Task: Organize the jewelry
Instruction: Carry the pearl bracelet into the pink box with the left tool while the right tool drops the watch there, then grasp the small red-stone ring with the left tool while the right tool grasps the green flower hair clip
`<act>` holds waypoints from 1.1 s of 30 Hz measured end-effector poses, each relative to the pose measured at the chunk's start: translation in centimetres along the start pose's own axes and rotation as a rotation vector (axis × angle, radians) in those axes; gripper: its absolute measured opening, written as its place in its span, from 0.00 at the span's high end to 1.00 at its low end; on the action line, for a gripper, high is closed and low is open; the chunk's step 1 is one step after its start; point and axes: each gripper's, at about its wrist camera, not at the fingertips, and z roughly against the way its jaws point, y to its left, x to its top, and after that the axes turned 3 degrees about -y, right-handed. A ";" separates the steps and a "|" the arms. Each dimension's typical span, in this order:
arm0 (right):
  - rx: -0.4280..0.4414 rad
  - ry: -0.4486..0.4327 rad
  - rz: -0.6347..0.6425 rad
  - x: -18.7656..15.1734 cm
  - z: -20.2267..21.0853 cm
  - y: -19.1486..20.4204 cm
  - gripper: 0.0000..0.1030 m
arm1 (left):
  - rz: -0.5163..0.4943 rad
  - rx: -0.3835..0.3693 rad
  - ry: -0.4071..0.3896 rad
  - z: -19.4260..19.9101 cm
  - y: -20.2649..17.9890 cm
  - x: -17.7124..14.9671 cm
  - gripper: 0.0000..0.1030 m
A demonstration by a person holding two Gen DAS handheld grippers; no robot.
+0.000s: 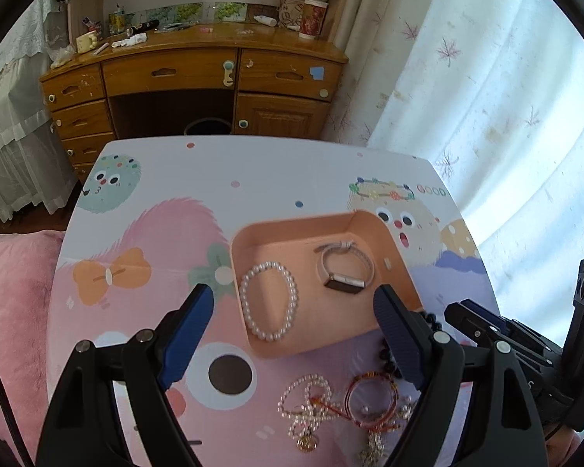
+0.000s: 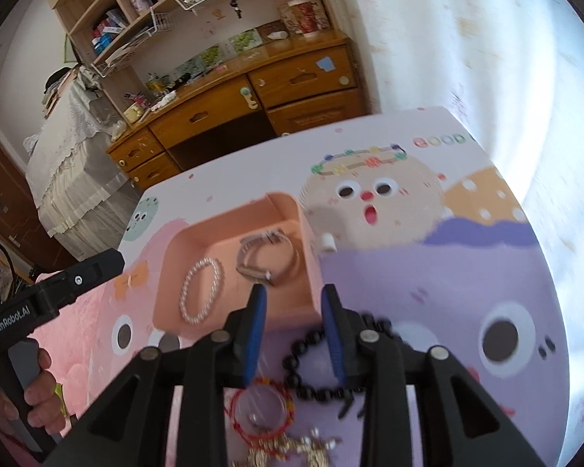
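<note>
A peach open box (image 1: 389, 233) (image 2: 288, 210) stands on the cartoon-printed table. In it lie a pearl bracelet (image 1: 268, 299) (image 2: 200, 290) and a watch with a pale strap (image 1: 344, 268) (image 2: 268, 258). My left gripper (image 1: 292, 307) is open and empty above the box's near edge. My right gripper (image 2: 294, 301) is open and empty, just above a black bead bracelet (image 2: 303, 362) (image 1: 389, 354) by the box's near wall. A red cord bracelet (image 1: 370, 401) (image 2: 261, 408), a pearl necklace with a pendant (image 1: 307, 408) and a silvery piece (image 2: 292, 447) lie nearer me.
The table (image 1: 253, 179) (image 2: 467, 292) ends at a rounded far edge. Behind it stand a wooden desk with drawers (image 1: 194, 74) (image 2: 253, 101), a white curtain (image 1: 506, 97) at the right and pink bedding (image 1: 11, 280) at the left.
</note>
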 end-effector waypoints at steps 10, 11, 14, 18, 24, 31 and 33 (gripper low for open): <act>-0.072 0.020 0.015 -7.0 4.1 0.2 0.54 | -0.106 -0.039 0.106 1.4 -0.9 -4.7 0.19; -0.077 0.018 0.028 -7.7 4.5 0.3 0.52 | -0.123 -0.046 0.121 1.5 -1.0 -5.4 0.19; -0.087 0.012 0.085 -9.7 5.7 1.3 0.47 | -0.165 -0.071 0.172 1.5 -1.3 -7.4 0.19; -0.088 -0.004 0.206 -12.5 6.7 3.1 0.44 | -0.242 -0.096 0.209 1.7 -1.9 -10.0 0.19; -0.051 0.003 0.479 -16.8 6.9 6.1 0.44 | -0.451 -0.173 0.225 2.0 -3.2 -14.2 0.20; -0.015 0.017 0.632 -19.9 6.7 7.7 0.44 | -0.637 -0.263 0.204 2.2 -4.2 -16.9 0.28; -0.026 0.013 0.652 -20.2 6.5 7.8 0.44 | -0.677 -0.273 0.207 1.9 -4.4 -17.3 0.32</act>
